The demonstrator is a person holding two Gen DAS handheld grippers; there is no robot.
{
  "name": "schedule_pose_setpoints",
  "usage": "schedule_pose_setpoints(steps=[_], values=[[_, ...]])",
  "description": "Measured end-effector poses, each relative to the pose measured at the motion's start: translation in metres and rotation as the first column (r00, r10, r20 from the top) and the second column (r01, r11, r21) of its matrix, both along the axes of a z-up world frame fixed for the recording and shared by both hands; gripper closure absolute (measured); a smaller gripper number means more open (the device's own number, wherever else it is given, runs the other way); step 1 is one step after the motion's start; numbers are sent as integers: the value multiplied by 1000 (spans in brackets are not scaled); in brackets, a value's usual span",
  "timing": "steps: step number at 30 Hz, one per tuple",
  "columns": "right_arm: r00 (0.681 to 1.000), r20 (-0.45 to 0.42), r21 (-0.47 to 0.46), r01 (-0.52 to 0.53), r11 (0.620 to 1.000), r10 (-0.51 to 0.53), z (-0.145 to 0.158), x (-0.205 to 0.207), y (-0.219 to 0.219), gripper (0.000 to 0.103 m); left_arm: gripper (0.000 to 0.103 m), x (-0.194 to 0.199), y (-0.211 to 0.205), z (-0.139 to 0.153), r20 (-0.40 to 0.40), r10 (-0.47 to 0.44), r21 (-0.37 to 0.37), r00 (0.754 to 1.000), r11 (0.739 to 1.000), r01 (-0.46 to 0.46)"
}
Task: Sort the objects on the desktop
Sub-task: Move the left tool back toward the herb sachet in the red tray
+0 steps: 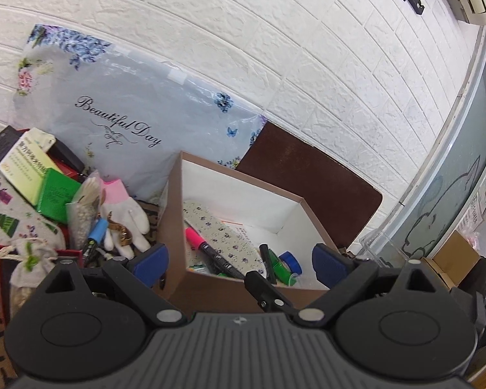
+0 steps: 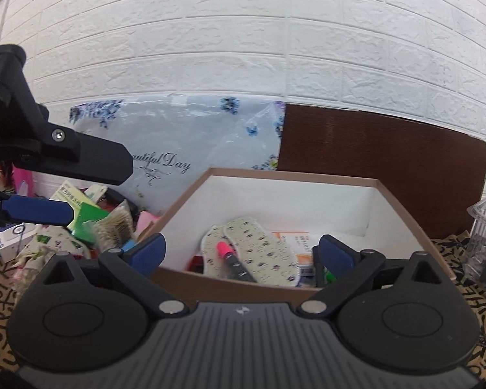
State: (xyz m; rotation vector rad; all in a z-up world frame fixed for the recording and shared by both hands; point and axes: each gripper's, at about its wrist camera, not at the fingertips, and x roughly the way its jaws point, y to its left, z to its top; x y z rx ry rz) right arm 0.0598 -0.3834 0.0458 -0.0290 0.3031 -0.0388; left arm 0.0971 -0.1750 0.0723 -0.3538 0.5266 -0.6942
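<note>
Both the left gripper [image 1: 239, 264] and right gripper [image 2: 241, 253] hover with fingers spread wide over the brown box [image 2: 401, 214], where a pink marker [image 2: 233, 261] lies on insoles [image 2: 262, 249].

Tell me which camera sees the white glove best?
The left wrist view. There the white glove shows whole, fingers spread, lying in the pile left of the brown box. In the right wrist view I cannot make it out; the left gripper and clutter cover that spot.
</note>
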Motion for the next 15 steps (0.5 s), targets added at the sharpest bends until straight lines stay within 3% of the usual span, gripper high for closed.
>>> schedule_pose_setpoints(steps=[15], values=[[991,-83,15,-102,995,103,-16,-17,43,5,5,-26,60,-28,-56,83,-5,995,996,-84]])
